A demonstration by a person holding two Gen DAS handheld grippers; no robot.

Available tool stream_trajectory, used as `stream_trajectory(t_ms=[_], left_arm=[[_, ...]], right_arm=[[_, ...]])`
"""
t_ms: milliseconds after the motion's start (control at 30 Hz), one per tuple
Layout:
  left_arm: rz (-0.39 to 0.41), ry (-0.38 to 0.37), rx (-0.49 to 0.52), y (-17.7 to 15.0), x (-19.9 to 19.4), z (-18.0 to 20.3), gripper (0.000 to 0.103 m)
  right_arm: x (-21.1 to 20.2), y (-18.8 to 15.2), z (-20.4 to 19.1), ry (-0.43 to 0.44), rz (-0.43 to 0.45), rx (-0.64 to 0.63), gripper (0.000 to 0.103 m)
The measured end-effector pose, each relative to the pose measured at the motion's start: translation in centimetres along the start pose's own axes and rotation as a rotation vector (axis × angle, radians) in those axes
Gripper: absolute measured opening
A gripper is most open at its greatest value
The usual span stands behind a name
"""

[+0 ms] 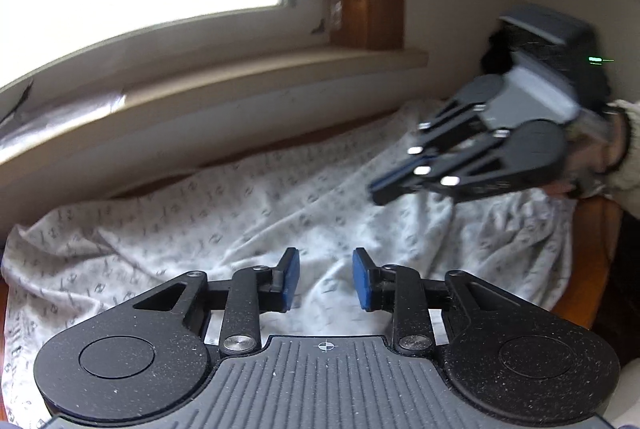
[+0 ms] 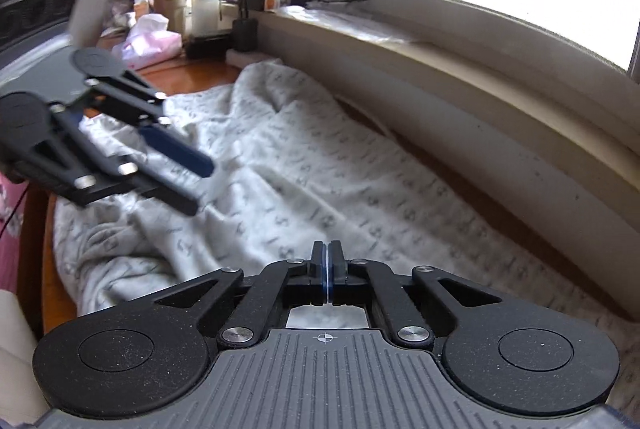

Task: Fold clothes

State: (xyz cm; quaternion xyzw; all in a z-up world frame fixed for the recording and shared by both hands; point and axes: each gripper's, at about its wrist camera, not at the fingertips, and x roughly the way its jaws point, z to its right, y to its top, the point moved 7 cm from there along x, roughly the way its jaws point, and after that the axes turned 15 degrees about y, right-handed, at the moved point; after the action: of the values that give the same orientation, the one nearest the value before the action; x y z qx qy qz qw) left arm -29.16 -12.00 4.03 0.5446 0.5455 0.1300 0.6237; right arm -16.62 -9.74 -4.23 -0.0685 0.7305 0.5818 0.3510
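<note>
Pale printed garment [image 1: 248,213] spread rumpled over the wooden desk [image 1: 588,269] under the window sill [image 1: 240,85], covering most of it. Creased and bunched, thickest at the end toward the clutter of bottles [image 2: 204,1] and the tissue pack [image 2: 148,41]. No crisp fold edge or stacked layer to be made out; whether partly folded over or only laid out, cannot tell from here. Judged far from a neat folded parcel either way, with smoothing and folding left. Long axis parallel to the sill, one end toward the bottles, the other running out past the right tongs [image 2: 327,269].

Left tongs [image 1: 326,279] above the cloth, blue pads apart, holding nothing. Right tongs closed pad to pad, no cloth seen between them, hovering over the garment.
</note>
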Motion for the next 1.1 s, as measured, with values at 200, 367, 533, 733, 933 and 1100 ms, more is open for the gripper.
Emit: stream_trajectory(t_ms=[200, 367, 533, 733, 933, 1100], left_arm=[[-0.022, -0.057, 0.057, -0.9, 0.1, 1.9, 0.036], [-0.055, -0.091, 0.097, -1.8, 1.1, 2.9, 0.024], [-0.001, -0.077, 0.053, 0.0, 1.2, 1.6, 0.0], [-0.01, -0.063, -0.05, 2.1, 2.9, -1.2, 0.0], [-0.073, -0.061, -0.13, 1.5, 5.5, -3.2, 0.0], [-0.085, -0.042, -0.161, 0.8, 5.8, -4.1, 0.001]], right_arm=[[-0.5, -2.0, -1.5, 0.039, -0.036, 0.006, 0.025], [-1.3, -3.3, -2.2, 0.032, -0.046, 0.01, 0.032], [-2.4, -3.0, -2.1, 0.044, -0.003, 0.013, 0.042], [-1.5, -2.7, -1.8, 0.057, -0.014, -0.011, 0.048], [0.1, -1.7, 0.7, 0.026, -0.007, 0.035, 0.029], [0.6, -1.5, 3.3, -0.007, 0.014, 0.112, 0.014]])
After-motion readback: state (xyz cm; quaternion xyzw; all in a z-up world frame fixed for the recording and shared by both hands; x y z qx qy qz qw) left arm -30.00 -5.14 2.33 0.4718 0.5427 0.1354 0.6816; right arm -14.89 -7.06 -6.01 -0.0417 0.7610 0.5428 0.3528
